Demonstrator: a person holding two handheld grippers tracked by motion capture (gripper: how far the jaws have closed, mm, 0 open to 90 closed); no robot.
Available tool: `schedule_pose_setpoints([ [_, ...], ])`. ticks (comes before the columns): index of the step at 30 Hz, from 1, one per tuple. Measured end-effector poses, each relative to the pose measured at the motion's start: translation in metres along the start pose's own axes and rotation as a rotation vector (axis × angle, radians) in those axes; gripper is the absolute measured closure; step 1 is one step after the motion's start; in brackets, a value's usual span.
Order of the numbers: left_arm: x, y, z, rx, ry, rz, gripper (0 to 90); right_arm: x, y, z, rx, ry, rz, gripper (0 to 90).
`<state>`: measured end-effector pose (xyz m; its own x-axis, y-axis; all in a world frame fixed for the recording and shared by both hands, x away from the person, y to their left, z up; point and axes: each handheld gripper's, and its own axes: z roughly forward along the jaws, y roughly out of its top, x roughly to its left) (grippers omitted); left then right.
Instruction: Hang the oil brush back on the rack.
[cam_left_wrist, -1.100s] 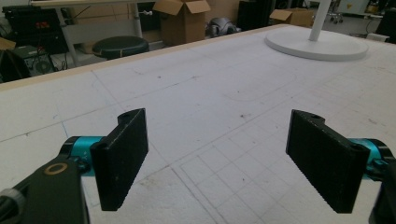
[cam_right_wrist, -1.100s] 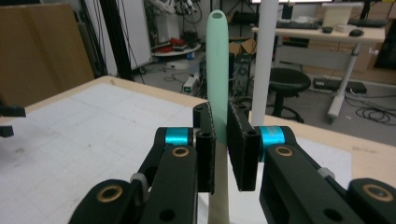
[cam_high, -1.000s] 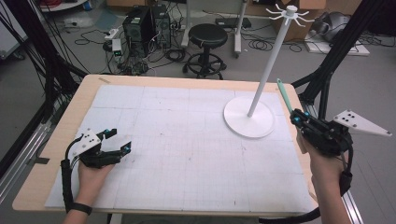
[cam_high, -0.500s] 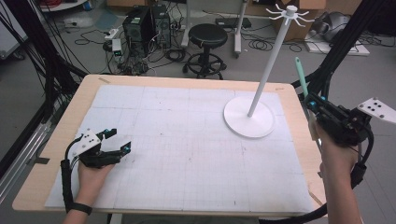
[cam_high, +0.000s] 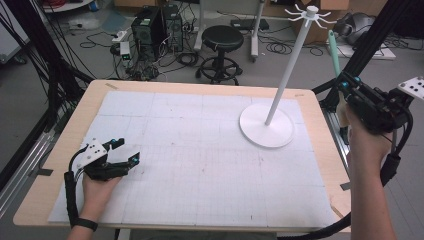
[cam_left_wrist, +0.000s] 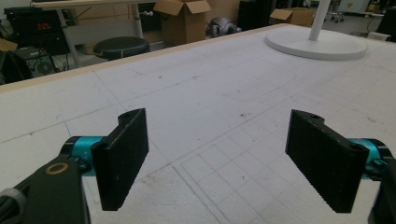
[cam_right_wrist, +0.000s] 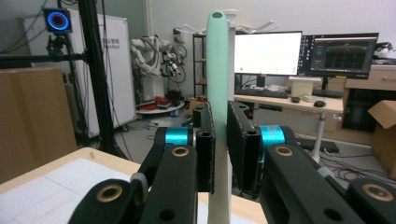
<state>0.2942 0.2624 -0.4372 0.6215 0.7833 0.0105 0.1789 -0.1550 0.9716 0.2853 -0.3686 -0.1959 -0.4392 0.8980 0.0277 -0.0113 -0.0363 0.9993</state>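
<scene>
My right gripper (cam_high: 345, 82) clamps a mint-green handled utensil (cam_right_wrist: 217, 70) upright beside the white hook stand (cam_high: 306, 14); I'd align its end hole with a prong. My left gripper (cam_left_wrist: 217, 158) rests wide open on the table (cam_high: 200, 150).

The high view looks forward and down from above the person's side of the table (cam_high: 60, 150), taking in the whole white mat, both forearms at the bottom edge and the floor beyond.

The left gripper view sits low, just above the mat, and faces across it between its 2 black jaws toward the white stand (cam_left_wrist: 317, 44) at the far side (the same stand (cam_high: 272, 120) that the high view shows right of centre).

The right gripper view rides higher, near the table's edge, and looks level into the room toward 2 monitors (cam_right_wrist: 303, 53).
</scene>
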Motion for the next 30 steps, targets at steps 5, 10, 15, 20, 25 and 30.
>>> schedule_pose_setpoints([
  [5,0.0,0.0,-0.001,0.0,-0.002,0.001,21.8,-0.002,0.003,0.008,0.002,-0.007,-0.001,82.3],
  [10,-0.001,-0.001,-0.001,0.002,0.001,0.003,21.7,-0.003,0.002,0.016,0.005,-0.023,0.01,82.3],
  [15,0.0,0.0,-0.002,-0.002,0.005,0.002,21.2,-0.004,0.001,0.02,0.003,-0.03,0.012,82.2],
  [20,0.0,-0.001,-0.002,0.001,0.001,0.002,21.2,-0.005,0.0,0.023,0.009,-0.032,0.017,82.2],
  [25,-0.001,-0.001,-0.002,0.002,0.0,0.002,21.2,-0.005,-0.001,0.027,0.021,-0.038,0.013,82.3],
  [30,-0.001,-0.001,-0.002,0.004,0.0,0.003,21.2,-0.005,-0.001,0.029,0.017,-0.039,0.009,82.3],
])
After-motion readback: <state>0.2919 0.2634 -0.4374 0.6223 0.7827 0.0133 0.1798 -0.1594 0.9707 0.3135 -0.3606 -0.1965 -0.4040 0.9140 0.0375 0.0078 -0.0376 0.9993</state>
